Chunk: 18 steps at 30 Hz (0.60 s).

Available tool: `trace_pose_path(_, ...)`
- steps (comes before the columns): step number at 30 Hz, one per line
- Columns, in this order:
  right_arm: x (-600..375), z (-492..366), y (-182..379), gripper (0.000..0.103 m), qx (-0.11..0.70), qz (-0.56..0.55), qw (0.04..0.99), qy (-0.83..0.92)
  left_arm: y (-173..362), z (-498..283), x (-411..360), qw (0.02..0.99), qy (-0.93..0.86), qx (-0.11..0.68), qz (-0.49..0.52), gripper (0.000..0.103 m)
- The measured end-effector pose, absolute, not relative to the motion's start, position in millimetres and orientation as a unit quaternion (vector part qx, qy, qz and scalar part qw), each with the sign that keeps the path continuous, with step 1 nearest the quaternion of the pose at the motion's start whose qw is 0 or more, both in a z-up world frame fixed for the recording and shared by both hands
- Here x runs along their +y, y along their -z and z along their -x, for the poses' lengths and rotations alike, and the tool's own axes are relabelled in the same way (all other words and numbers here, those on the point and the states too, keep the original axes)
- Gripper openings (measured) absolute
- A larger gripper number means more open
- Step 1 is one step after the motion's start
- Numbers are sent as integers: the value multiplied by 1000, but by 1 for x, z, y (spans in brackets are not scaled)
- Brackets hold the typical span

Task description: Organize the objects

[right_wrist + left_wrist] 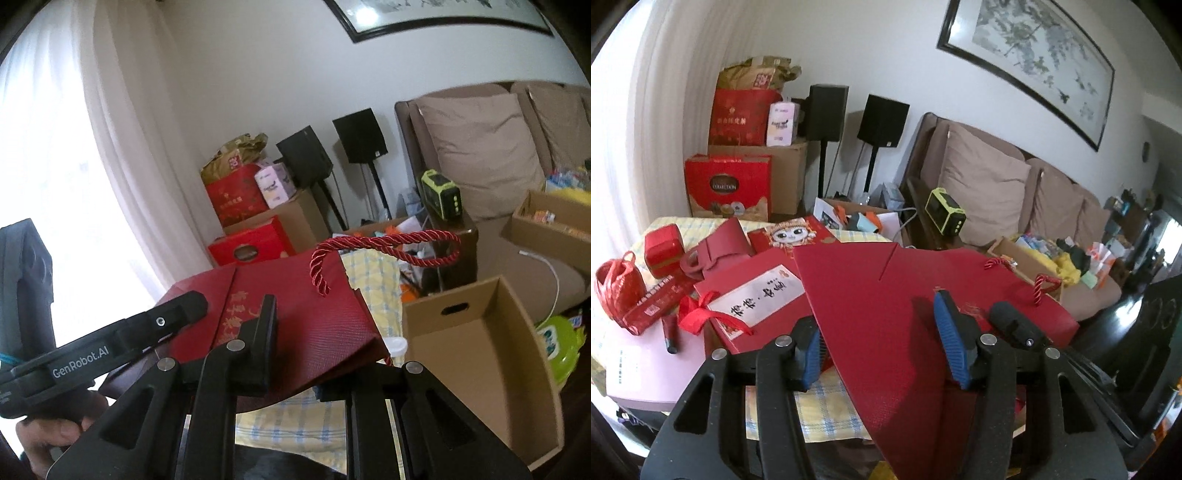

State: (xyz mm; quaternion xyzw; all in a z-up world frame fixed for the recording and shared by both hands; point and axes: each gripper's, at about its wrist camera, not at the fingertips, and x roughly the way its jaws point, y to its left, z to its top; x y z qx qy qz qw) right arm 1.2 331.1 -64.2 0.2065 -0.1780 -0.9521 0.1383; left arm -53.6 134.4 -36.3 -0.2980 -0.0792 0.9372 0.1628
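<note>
1. At the far left of the left wrist view a red mesh bag [617, 291] lies on the desk [827, 410], which wears a yellow and blue checked cloth, with a small red box [663, 251] just behind it.
2. Next to the right, a red gift box [753, 295] with a white calligraphy label and a red ribbon rests flat on the desk.
3. The left gripper [886, 354] stands wide open, its blue-padded fingers [951, 347] on either side of the flattened red paper bag [905, 306]; one finger lies on top of the bag and the other sits at its left edge.
4. The red paper bag is tilted above the desk's right end, its twisted red rope handle [388, 245] looping up at the far edge.
5. In the right wrist view the right gripper [295, 354] is clamped on the near edge of the bag, one finger on top and the other hidden under the paper.
6. Further right an open brown cardboard box [484, 347] sits just beside the desk.
7. A sofa [480, 155] with beige cushions lines the wall behind it.
</note>
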Motion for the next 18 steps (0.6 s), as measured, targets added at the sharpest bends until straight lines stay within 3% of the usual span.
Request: trace_pose_path(18,305,4,71,15,-131,-233,137,954,49,45,122,144,-943,-72,290,51)
